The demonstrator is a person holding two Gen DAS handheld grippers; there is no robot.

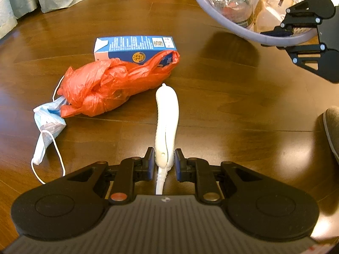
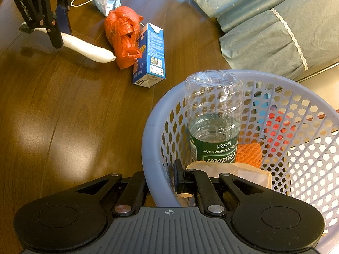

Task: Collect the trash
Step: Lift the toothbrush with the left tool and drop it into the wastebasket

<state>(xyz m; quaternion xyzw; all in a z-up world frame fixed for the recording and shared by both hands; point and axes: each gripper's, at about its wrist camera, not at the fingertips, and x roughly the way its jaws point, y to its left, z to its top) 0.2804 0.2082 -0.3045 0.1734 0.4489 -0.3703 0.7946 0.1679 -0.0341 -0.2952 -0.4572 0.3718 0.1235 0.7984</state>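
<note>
My left gripper (image 1: pixel 164 165) is shut on the near end of a long white plastic object (image 1: pixel 167 114), which points away over the wooden floor. Just beyond its tip lie a crumpled orange-red plastic bag (image 1: pixel 110 89), a blue carton (image 1: pixel 135 46) on its side, and a light blue face mask (image 1: pixel 47 124) at the left. My right gripper (image 2: pixel 160 182) is shut on the rim of a lavender mesh basket (image 2: pixel 152 127), one finger outside and one inside. The basket holds an upside-down clear water bottle (image 2: pixel 214 118), an orange foam net (image 2: pixel 250 152) and a beige wrapper (image 2: pixel 239 170).
Teal fabric (image 2: pixel 275 25) hangs down to the floor at the back. The toe of a grey slipper (image 1: pixel 332 131) shows at the right edge. Bare wooden floor (image 2: pixel 63 116) lies between the basket and the pile of trash.
</note>
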